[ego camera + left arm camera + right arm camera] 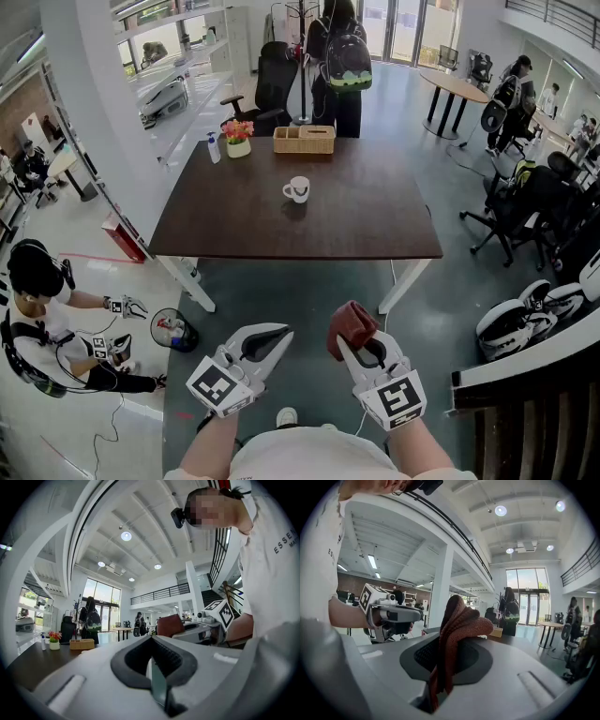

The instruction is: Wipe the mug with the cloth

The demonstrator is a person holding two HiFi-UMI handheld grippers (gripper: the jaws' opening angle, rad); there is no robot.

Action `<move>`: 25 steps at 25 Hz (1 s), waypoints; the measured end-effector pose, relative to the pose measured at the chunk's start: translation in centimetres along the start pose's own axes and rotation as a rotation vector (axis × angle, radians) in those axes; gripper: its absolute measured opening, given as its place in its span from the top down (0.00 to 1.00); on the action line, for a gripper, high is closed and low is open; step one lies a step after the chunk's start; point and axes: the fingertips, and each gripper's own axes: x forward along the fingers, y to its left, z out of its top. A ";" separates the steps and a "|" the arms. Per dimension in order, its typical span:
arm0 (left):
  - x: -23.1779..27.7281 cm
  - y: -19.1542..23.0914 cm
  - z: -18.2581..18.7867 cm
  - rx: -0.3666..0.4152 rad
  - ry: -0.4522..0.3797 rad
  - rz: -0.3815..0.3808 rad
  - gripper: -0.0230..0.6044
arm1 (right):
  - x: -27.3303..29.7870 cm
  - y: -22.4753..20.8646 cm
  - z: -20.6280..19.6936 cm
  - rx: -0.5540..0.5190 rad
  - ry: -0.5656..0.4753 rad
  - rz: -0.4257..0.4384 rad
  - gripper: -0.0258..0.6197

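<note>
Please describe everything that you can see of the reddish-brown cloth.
The reddish-brown knitted cloth looks thick, soft and ribbed. It is folded into a bunch and pinched between the jaws of the right gripper, which are shut on it. Its upper part stands above the jaws and flops over to one side. Only the jaws touch it; it is held in the air.

head view looks steeply down, well back from the table (356, 225); gripper views (tilted upward) share its far edge.
</note>
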 end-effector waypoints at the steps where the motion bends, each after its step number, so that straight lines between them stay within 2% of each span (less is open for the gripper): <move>1: 0.1 -0.2 -0.1 0.002 0.000 -0.004 0.96 | -0.2 -0.1 -0.4 -0.008 0.016 -0.002 0.85; 9: 0.4 -0.9 -0.4 0.014 0.003 -0.025 0.96 | -0.5 -0.2 -1.0 -0.019 0.027 -0.009 0.84; 14: -0.2 -0.6 -0.7 0.013 0.006 -0.026 0.96 | -0.3 -0.2 -0.7 0.045 0.003 -0.026 0.84; 25: -3.4 4.0 -2.3 -0.022 0.025 -0.031 0.96 | 4.1 1.3 -1.2 0.067 0.013 -0.057 0.84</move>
